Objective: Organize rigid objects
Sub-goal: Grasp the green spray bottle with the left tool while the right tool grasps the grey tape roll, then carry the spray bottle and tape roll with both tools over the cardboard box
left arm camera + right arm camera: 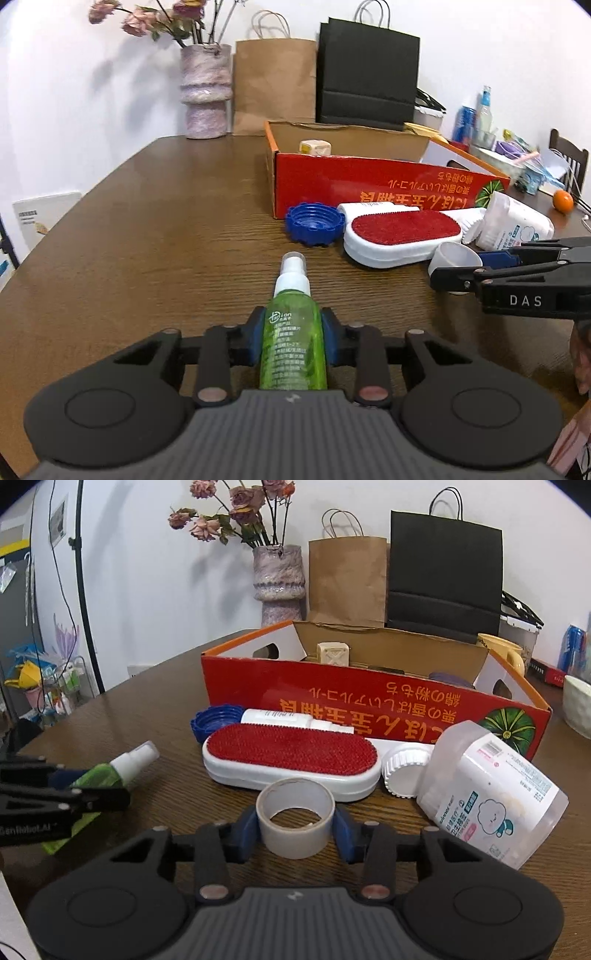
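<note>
My left gripper (pixel 293 332) is shut on a green spray bottle (pixel 293 347), its white nozzle pointing away over the wooden table (pixel 166 240). My right gripper (pixel 295 827) is shut on a roll of clear tape (pixel 295 818), with a blue pad pressed to each side. Just beyond the tape lie a red-and-white lint brush (pixel 291 753), a blue cap (pixel 210 720), a white bottle (pixel 280 718), a white lid (pixel 406 771) and a tipped cotton-swab jar (pixel 491 797). Behind them stands an open red cardboard box (pixel 332 686) holding a beige cube (pixel 333 652).
A vase of dried flowers (pixel 279 579), a brown paper bag (pixel 347 579) and a black bag (pixel 443 576) line the wall behind the box. A yellow mug (pixel 506 651) and a white bowl (pixel 578 709) sit at the right. An orange (pixel 562 201) lies far right.
</note>
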The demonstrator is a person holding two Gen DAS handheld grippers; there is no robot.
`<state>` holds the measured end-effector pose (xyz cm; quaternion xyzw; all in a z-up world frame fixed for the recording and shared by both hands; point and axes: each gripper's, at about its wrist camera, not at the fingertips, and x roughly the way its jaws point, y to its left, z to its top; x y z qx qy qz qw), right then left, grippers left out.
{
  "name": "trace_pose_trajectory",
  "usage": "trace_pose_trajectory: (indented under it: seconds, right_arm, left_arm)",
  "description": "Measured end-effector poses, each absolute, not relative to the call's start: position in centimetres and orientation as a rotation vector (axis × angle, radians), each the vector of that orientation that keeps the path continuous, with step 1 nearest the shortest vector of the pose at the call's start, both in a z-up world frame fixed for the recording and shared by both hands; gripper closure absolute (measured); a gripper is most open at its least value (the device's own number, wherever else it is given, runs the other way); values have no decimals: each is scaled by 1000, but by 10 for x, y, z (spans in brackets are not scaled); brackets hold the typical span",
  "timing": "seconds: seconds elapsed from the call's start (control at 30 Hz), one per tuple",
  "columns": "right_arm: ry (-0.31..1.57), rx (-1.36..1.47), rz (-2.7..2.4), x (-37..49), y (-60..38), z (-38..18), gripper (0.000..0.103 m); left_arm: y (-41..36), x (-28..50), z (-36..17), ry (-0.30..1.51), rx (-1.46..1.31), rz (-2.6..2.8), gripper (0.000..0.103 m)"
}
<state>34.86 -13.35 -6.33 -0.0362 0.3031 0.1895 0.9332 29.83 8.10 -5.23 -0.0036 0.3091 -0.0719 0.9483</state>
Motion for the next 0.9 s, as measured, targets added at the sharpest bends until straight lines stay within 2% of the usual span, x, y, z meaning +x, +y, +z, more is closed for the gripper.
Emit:
trace_pose_trajectory:
  seconds: [0.17, 0.6, 0.9]
  right_arm:
    - [551, -51, 401, 326, -143, -52, 61]
    - [339, -5, 348, 234, -194, -18, 61]
    - [235, 37, 294, 148, -228, -5, 61]
  left_arm:
    - [76, 279, -45, 587, -83, -101, 72]
    - [15, 189, -2, 244, -19, 5, 72]
    - [-6, 122, 15, 164, -27, -8, 72]
